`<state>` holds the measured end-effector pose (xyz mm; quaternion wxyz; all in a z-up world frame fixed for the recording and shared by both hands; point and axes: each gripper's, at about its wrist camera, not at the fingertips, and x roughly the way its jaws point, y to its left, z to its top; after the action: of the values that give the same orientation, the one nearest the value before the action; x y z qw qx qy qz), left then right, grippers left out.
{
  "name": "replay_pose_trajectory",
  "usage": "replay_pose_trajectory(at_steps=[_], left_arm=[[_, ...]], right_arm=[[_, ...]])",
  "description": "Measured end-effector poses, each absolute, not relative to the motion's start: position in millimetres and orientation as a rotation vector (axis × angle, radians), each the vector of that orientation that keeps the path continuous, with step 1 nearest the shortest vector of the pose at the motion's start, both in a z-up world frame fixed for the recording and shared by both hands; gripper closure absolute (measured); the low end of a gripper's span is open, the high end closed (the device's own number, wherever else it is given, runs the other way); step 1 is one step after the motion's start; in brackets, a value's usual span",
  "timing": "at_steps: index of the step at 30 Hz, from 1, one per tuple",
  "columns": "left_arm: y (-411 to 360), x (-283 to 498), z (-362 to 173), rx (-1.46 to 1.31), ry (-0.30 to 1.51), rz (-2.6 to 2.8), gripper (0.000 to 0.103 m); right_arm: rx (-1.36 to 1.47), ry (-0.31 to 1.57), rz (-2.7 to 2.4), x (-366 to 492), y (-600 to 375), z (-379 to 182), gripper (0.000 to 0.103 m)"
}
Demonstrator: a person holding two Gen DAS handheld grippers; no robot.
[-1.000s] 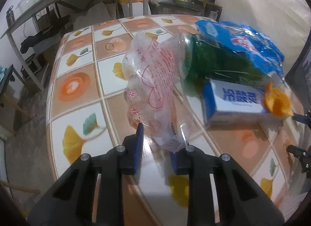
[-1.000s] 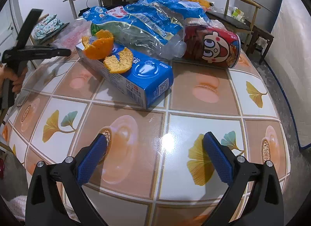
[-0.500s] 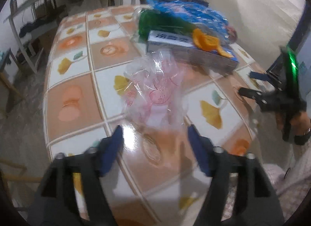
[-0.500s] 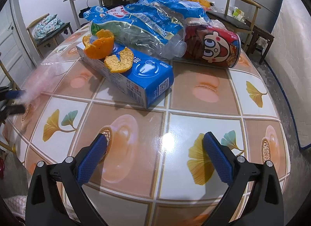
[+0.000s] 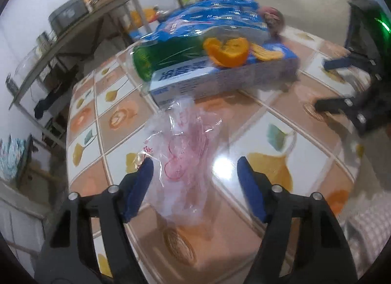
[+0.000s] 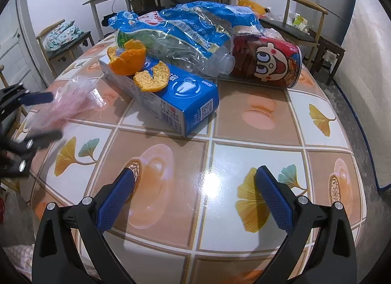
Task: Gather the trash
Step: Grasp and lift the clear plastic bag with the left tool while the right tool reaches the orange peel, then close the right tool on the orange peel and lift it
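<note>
Nothing looks collected yet: nearest, the left gripper (image 5: 195, 181) is spread wide with the clear plastic bag (image 5: 182, 152) lying loose between its pads, apparently released though blurred, the right gripper (image 6: 195, 198) gapes empty, and at twelve o'clock the blue box (image 6: 168, 93), orange peels (image 6: 128, 61), bottle (image 6: 195, 49) and red can (image 6: 266, 61) remain on the table (image 6: 244, 152).

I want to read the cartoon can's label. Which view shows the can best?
The right wrist view: the red cartoon can lies sharp, its face fully visible. The left wrist view shows only a blurred sliver behind the blue bag.
</note>
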<state>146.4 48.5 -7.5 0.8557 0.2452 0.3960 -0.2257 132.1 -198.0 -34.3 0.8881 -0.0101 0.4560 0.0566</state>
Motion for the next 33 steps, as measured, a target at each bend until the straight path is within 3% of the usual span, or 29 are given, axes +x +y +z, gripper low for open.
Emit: replay_pose_trajectory(at_steps=[6,8,11,19,22,24,31,33], left_arm=[[62,161,-10,0.439,0.845,-0.421,0.059],[66,163,-11,0.419,0.835,-0.401,0.073],[73,168,-10,0.375,0.828,-0.396,0.084],[80,147,-9,0.353,0.827,-0.412,0.089],[85,142,-9,0.33,0.823,-0.409,0.089],[87,141,-9,0.318,0.821,-0.408,0.089],[87,140,-10,0.32,0.814,-0.412,0.089],[87,140,-10,0.32,0.814,-0.413,0.089]], right_arm=[[0.108,0.932,0.21,131,-212,-17,0.006],[0.122,0.855,0.233,130,-212,1,0.006],[0.088,0.767,0.256,131,-204,22,0.012],[-0.048,0.755,0.289,155,-171,29,0.037],[-0.086,0.771,0.285,162,-167,23,0.052],[-0.108,0.784,0.275,165,-165,18,0.069],[-0.252,0.791,0.253,165,-151,3,0.081],[-0.296,0.787,0.234,165,-146,0,0.089]])
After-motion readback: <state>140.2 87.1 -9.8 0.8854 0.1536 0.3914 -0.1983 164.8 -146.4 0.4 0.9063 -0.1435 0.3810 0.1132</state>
